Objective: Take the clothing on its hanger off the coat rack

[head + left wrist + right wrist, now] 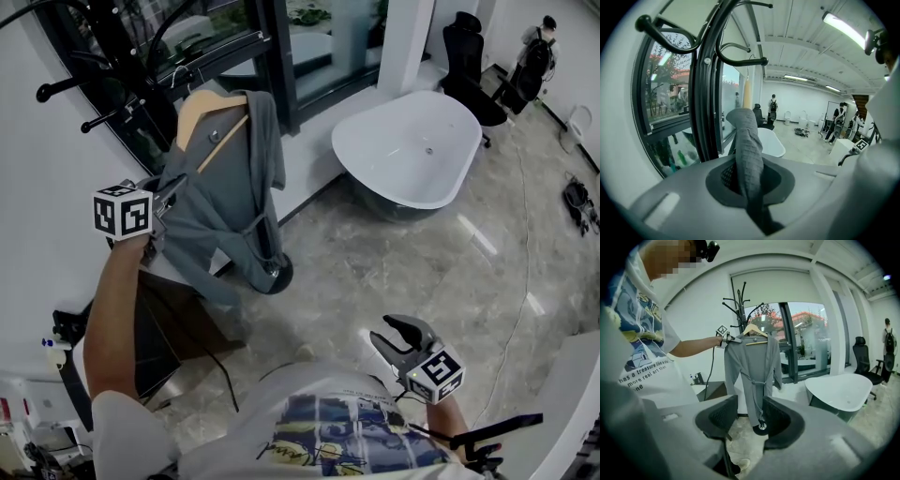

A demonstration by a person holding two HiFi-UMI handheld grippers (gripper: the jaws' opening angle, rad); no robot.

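Right now my left gripper (167,199) is pinching the near edge of the grey robe (230,202), fingers (723,177) pressing together on the cloth. The robe is hanging on its wooden hanger (208,111) from the black rack (111,42) beside the window (309,37). My right gripper (392,330) is hovering low, fingers (717,416) spread on nothing. Open floor (375,272) is lying between robe and bathtub (412,150).

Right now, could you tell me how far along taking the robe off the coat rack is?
Done: the left gripper is shut on a fold of the grey robe. In hand: that grip only. Left: the wooden hanger still looks hooked on the coat rack, so lifting it clear remains; the right gripper is open and empty.
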